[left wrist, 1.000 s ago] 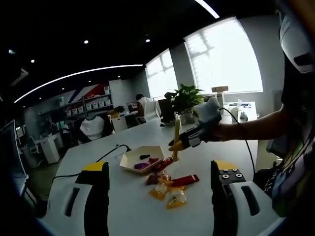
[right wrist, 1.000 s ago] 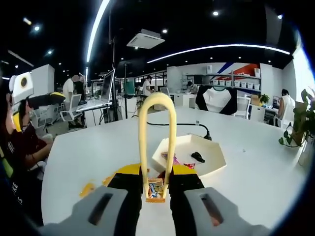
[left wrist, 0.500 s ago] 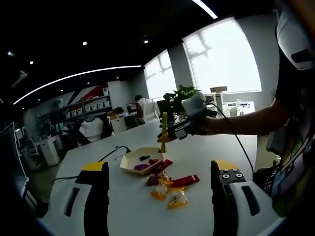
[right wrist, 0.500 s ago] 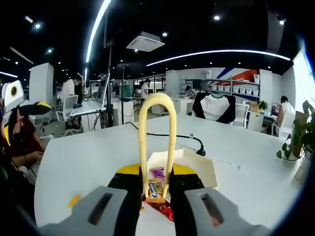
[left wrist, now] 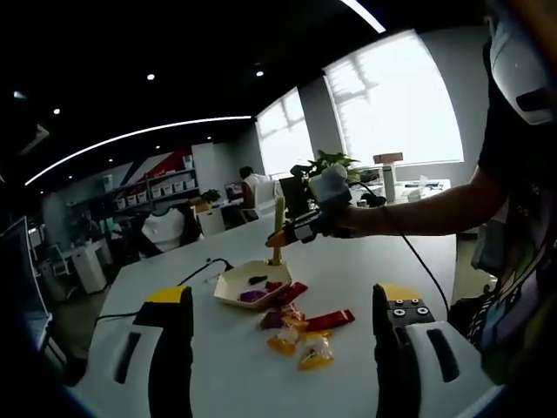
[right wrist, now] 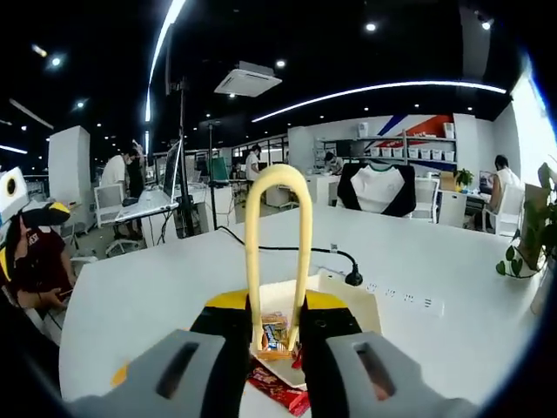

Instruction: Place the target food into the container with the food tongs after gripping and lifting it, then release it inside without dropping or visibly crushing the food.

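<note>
In the right gripper view, the right gripper point(right wrist: 277, 335) is clamped on the yellow tongs point(right wrist: 278, 252), whose loop rises straight up between the jaws. The tong tips pinch a small wrapped snack point(right wrist: 275, 333), which hangs lifted off the worktop point(right wrist: 157, 287). Just behind and below it lies the white tray point(right wrist: 361, 305), with a red wrapper point(right wrist: 277, 394) showing under the gripper at the tray's near edge. The snack looks light, and its crinkly, glossy wrapper is likely slippery and easy to dent, so a gentle squeeze across the middle of the packet seems the safest hold; too much pressure could crush what is inside, too little could let it slide out. In the left gripper view, the left gripper point(left wrist: 278, 348) has its jaws wide apart and holds nothing. Between and beyond them, a scatter of wrapped snacks point(left wrist: 300, 331) lies on the worktop point(left wrist: 218, 374); a little farther sits the tray point(left wrist: 251, 280) with a few dark and purple pieces in it. Above the tray, the right gripper point(left wrist: 305, 228) holds the tongs point(left wrist: 278, 228) upright, so the release appears close. Farther back a black cable point(right wrist: 287, 248) crosses the worktop, a potted plant point(left wrist: 326, 170) stands by the window, and people sit at desks.
</note>
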The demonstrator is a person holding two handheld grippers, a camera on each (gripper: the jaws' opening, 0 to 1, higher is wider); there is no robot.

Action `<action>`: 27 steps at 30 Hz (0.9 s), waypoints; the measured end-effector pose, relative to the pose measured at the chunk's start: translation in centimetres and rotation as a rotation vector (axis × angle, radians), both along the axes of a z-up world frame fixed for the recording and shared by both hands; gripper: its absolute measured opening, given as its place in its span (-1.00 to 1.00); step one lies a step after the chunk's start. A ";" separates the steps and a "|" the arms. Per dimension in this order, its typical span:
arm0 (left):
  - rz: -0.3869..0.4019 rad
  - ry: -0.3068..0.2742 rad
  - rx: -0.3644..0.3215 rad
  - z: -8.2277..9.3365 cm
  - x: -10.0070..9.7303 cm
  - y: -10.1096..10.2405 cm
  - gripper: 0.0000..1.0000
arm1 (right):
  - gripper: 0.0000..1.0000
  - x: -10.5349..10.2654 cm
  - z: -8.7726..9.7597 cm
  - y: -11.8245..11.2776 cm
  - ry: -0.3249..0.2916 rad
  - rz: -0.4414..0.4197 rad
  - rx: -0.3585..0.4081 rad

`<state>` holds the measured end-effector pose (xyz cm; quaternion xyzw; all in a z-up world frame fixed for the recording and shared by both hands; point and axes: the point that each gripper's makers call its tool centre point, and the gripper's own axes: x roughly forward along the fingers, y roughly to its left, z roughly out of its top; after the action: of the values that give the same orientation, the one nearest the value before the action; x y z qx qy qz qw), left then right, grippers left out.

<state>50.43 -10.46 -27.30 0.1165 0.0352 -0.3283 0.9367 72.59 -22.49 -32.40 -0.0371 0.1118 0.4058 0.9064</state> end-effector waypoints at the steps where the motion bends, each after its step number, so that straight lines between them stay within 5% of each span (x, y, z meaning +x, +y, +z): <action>1: -0.001 0.001 -0.005 0.0 0.0 0.0 0.80 | -0.69 0.5 -0.1 -0.1 0.001 -0.001 -0.003; 10: 0.000 0.017 -0.010 -0.4 -0.1 -0.1 0.80 | -0.68 2.2 -0.4 0.7 -0.014 0.010 -0.018; 17: 0.007 0.020 -0.012 -0.5 -0.1 0.3 0.80 | -0.69 3.2 -2.5 0.7 0.033 -0.003 -0.039; 27: 0.009 0.022 -0.013 -0.6 -0.1 0.2 0.80 | -0.67 1.5 -2.1 0.4 0.027 0.004 -0.026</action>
<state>50.30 -10.23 -27.85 0.1067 0.0439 -0.3254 0.9385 74.11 -22.05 -34.53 -0.0438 0.1295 0.4066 0.9033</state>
